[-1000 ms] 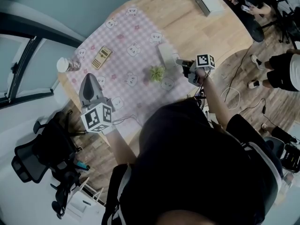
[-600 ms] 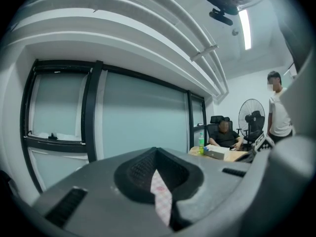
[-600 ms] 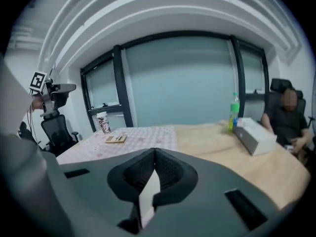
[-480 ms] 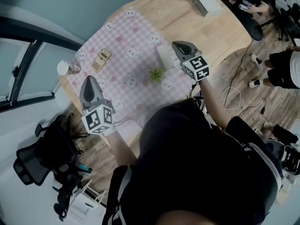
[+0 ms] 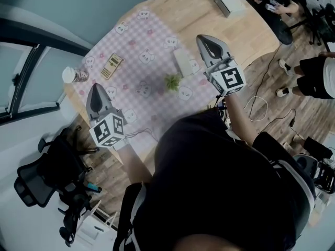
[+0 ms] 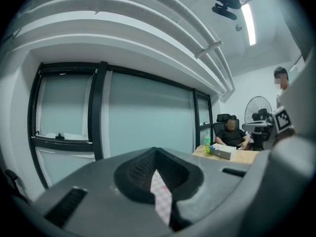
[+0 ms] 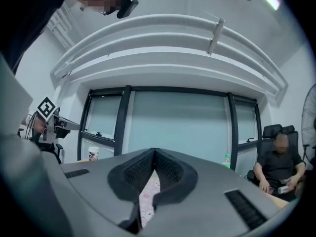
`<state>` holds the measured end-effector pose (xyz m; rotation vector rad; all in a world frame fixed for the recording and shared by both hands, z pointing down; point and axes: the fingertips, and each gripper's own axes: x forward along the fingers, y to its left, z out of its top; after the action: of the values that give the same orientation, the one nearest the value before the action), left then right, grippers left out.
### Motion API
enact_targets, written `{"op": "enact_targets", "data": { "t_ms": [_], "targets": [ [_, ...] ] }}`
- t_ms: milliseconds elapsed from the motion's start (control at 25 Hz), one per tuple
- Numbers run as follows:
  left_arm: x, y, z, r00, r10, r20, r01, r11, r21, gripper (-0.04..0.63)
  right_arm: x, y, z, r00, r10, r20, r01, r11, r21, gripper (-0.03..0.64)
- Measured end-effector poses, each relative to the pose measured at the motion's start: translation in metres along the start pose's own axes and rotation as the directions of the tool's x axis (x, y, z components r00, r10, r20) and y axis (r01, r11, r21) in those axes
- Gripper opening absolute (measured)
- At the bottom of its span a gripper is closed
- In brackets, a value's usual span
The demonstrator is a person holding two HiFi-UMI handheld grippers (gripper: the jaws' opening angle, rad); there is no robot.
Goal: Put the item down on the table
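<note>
I start from the table (image 5: pixel 251 30), a long wooden top with a pink checked cloth (image 5: pixel 152 77) over the near end, which is where everything I care about lies.

Both tools hang above that cloth. The right gripper (image 5: pixel 200 37) is over the cloth's right edge and the left gripper (image 5: pixel 97 86) is over its left corner. In each gripper's own view the fingers meet at the tips with nothing between them, and only a strip of cloth shows through the slot lower down.

With both of them empty, I take the set-down as good as done. The white box (image 5: pixel 184 63) just beside the right gripper is my best guess for the item, though I can't be sure. It lies flat on the cloth, well in from the edge.

What's left is a clean retreat. I'd draw the right gripper up and back towards me rather than sideways, so its shut tips don't clip the box or the small green plant (image 5: pixel 172 81) near it. The left one has little to worry about, as the calculator (image 5: pixel 112 66) and cup (image 5: pixel 72 75) sit apart from it.
</note>
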<state>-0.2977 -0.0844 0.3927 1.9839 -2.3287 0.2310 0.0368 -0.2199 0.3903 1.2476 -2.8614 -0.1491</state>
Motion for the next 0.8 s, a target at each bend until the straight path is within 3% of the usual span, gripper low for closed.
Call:
{"op": "enact_targets", "data": {
  "t_ms": [200,800],
  "targets": [
    [0.0,0.001,-0.003,1.0,0.007,-0.007,-0.007,1.0,-0.005,0.0,-0.001,-0.001,-0.015,0.997,-0.012,-0.076,0.009,0.999,-0.031,0.015],
    [0.004,0.002,-0.008,1.0,0.004,-0.024,-0.004,1.0,-0.006,0.0,0.003,-0.001,-0.023,0.992,0.009,-0.126,-0.01,1.0,-0.006,0.015]
  ]
}}
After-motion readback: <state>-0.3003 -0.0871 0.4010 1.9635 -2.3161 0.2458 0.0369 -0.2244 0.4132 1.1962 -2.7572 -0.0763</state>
